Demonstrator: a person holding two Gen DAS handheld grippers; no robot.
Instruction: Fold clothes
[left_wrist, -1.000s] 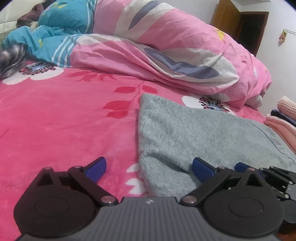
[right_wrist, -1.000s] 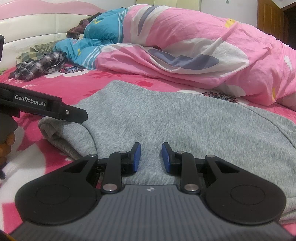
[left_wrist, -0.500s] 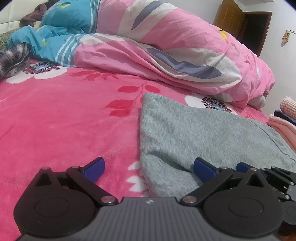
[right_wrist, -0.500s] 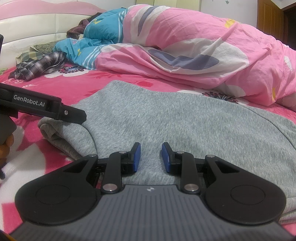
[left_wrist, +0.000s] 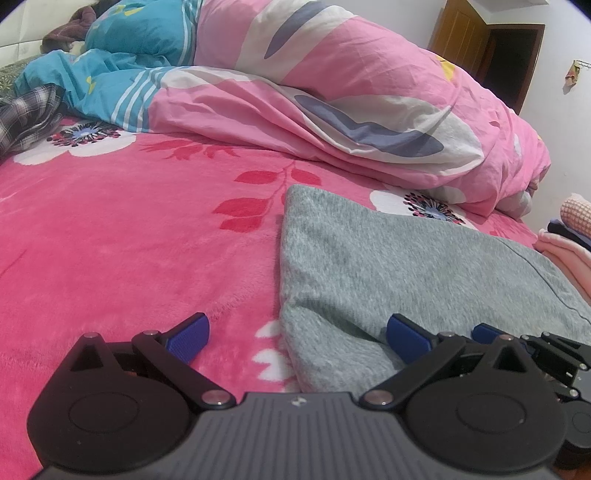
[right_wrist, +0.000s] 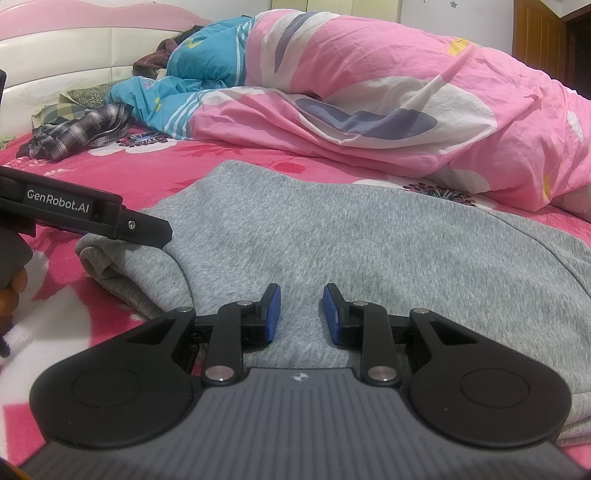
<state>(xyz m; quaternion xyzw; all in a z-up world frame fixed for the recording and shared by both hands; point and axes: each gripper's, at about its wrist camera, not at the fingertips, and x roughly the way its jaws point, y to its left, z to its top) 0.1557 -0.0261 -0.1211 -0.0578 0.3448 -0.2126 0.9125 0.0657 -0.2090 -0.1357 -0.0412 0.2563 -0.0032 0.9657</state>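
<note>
One gray fleece garment, soft and limp; I'd take its rolled lower-left edge. Left gripper jaws gape wide, right gripper jaws narrowly apart, both empty.

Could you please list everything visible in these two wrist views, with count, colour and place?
Grey garment: one, grey, spread on the bed in front of both claws.
Blanket: one, bright pink with red leaves and white flowers, covering the bed.
Duvet: one, pink, white and blue-grey with a teal part, heaped along the far side.
Plaid cloth: one, dark checked, crumpled at the far left.
Headboard: one, white and pink, at the bed's far end.
Folded clothes: a small pile, pink and dark, at the right edge.
Door: one, brown wood, far right.
Left claw: one, black with blue pads, open wide across the garment's edge.
Right claw: one, black with blue pads, narrowly open over the garment.
</note>
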